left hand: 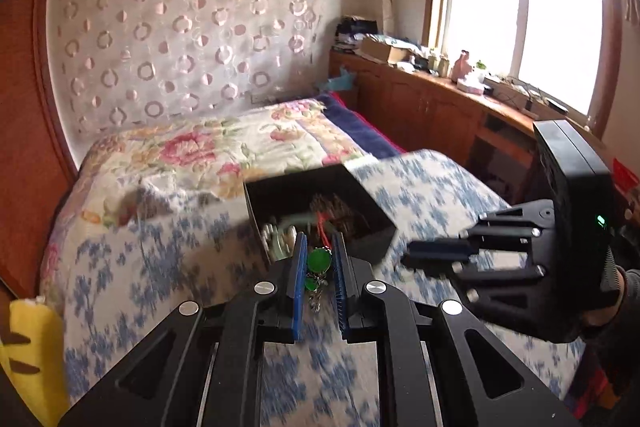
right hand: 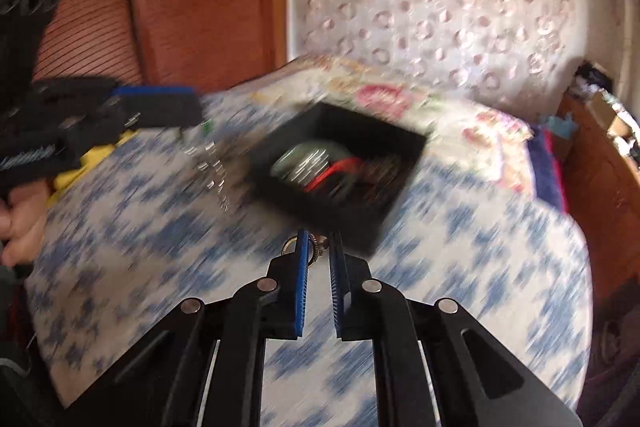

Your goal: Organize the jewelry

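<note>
Left hand-held gripper [left hand: 318, 267] is clamped on a green-beaded chain [left hand: 319, 261], right hand-held gripper [right hand: 319, 247] pinched on its ring end [right hand: 314, 247], presumably keeping it stretched untangled, near the black box [left hand: 352, 187] on the bed [left hand: 160, 247].

Bed [left hand: 168, 227] under floral quilt; patterned wall hanging [left hand: 188, 35]; bright window [left hand: 524, 15]; cluttered wooden cabinet [left hand: 420, 103].

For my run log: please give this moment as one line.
left gripper: shut on green-bead jewelry | right gripper: shut on chain piece | black box: on bed
</note>
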The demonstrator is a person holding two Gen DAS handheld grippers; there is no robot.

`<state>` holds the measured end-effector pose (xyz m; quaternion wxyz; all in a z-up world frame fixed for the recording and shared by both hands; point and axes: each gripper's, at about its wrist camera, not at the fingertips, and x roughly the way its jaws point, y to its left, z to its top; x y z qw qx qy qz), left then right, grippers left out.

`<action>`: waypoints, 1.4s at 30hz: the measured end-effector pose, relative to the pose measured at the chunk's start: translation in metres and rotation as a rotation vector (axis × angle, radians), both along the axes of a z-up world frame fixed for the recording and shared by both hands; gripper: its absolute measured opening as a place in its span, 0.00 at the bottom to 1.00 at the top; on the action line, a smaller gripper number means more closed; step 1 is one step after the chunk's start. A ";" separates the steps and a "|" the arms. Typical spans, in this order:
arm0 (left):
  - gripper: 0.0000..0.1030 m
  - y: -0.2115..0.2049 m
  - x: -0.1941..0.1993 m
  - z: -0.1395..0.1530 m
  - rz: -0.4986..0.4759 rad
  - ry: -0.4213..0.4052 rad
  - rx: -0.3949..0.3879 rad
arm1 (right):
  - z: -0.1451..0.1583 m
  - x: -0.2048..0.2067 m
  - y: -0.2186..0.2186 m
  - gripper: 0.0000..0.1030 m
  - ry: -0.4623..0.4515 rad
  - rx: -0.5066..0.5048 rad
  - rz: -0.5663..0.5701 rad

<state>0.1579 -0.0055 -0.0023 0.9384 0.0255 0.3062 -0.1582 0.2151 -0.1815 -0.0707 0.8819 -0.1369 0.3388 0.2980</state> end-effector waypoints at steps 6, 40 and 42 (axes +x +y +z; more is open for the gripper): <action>0.11 0.002 0.038 0.007 0.019 -0.011 -0.015 | 0.003 0.054 -0.002 0.12 0.010 0.036 -0.044; 0.93 -0.003 -0.051 0.004 0.207 -0.053 0.089 | 0.066 -0.087 -0.069 0.98 -0.178 0.219 -0.261; 0.93 -0.002 -0.061 0.002 0.226 -0.049 0.088 | 0.066 -0.097 -0.071 0.98 -0.192 0.207 -0.282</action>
